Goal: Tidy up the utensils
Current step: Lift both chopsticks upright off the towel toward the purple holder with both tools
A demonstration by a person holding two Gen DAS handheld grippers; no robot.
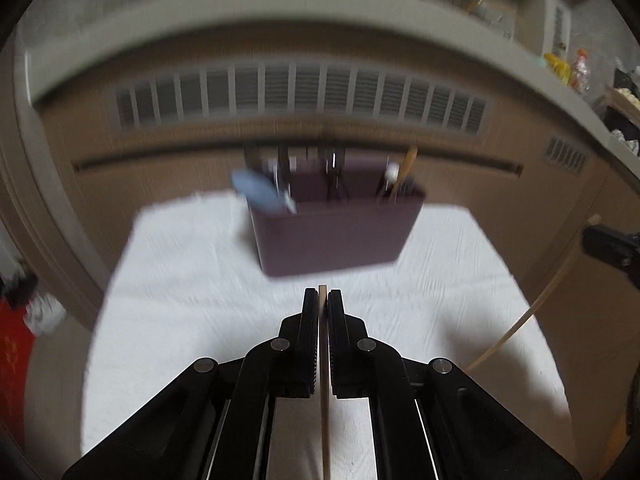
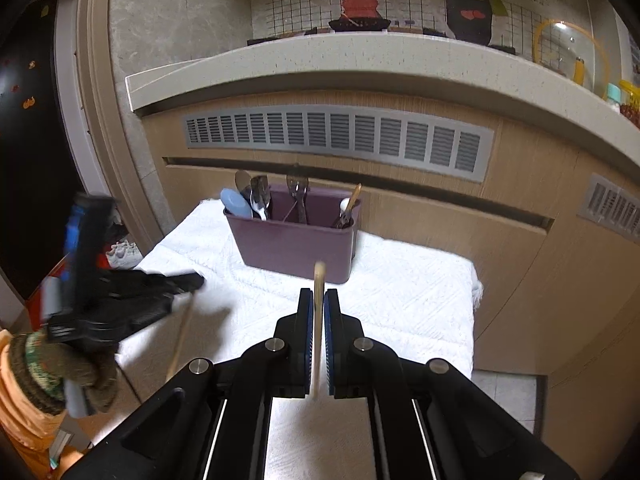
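Clamping one chopstick [image 1: 323, 360] each, left gripper [image 1: 322, 300] and right gripper [image 2: 318, 300] hold them endwise, aimed toward the purple utensil caddy [image 2: 294, 246] ahead for dropping in.

We count two grippers, the left gripper [image 1: 322, 300] and right gripper [image 2: 318, 300], each clamped on one chopstick: left chopstick [image 1: 323, 380], right chopstick [image 2: 318, 320]. One purple caddy [image 2: 294, 246] mid-frame, three compartments. One white towel [image 2: 400, 300]. One blue spoon [image 2: 236, 203].

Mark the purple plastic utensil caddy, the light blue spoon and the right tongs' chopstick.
Purple plastic utensil caddy [image 2: 292, 246], right wrist view, front wall.
Light blue spoon [image 2: 236, 203], right wrist view, bowl.
Wooden chopstick [image 2: 319, 280], right wrist view, upper shaft.
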